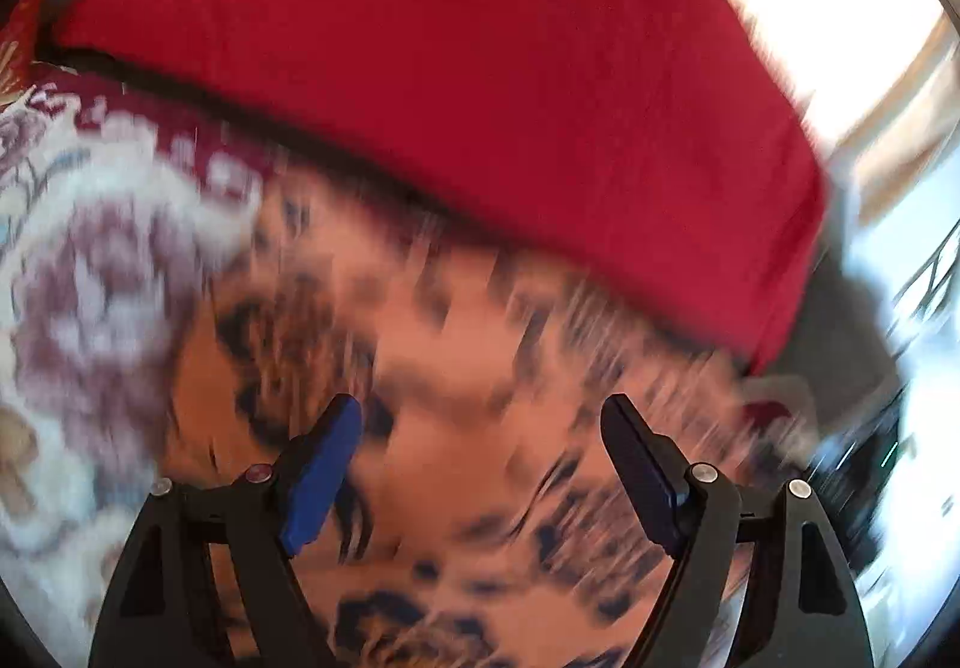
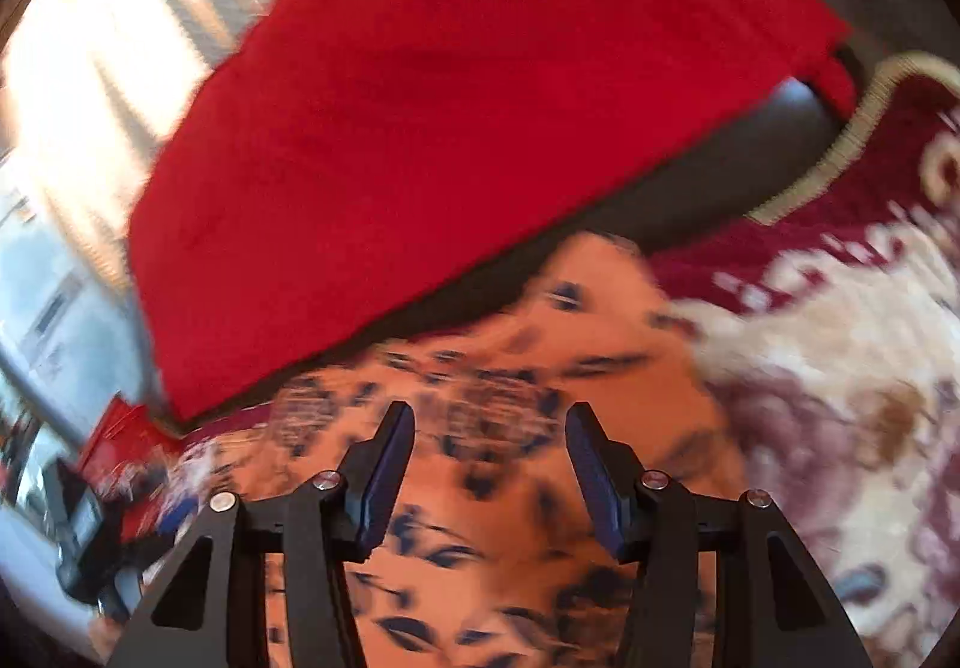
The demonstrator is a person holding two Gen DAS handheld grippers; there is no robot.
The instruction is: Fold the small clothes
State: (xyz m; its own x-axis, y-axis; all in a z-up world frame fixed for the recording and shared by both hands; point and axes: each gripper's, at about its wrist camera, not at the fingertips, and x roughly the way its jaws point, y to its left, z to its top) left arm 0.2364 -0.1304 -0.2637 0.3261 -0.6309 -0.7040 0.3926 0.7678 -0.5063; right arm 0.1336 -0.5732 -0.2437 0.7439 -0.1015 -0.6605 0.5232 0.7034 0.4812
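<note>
An orange garment with a dark leaf print (image 1: 480, 368) lies on a patterned carpet, blurred by motion; it also shows in the right wrist view (image 2: 540, 416). My left gripper (image 1: 483, 416) is open above the garment with nothing between its fingers. My right gripper (image 2: 489, 422) is open above the same garment and holds nothing. How far each gripper is from the cloth cannot be told.
A large red cushion or seat (image 1: 450, 68) lies just beyond the garment, also in the right wrist view (image 2: 450, 98), over a dark base (image 2: 750, 158). The cream and maroon carpet (image 1: 90, 278) surrounds the garment (image 2: 840, 368). Bright windows stand behind.
</note>
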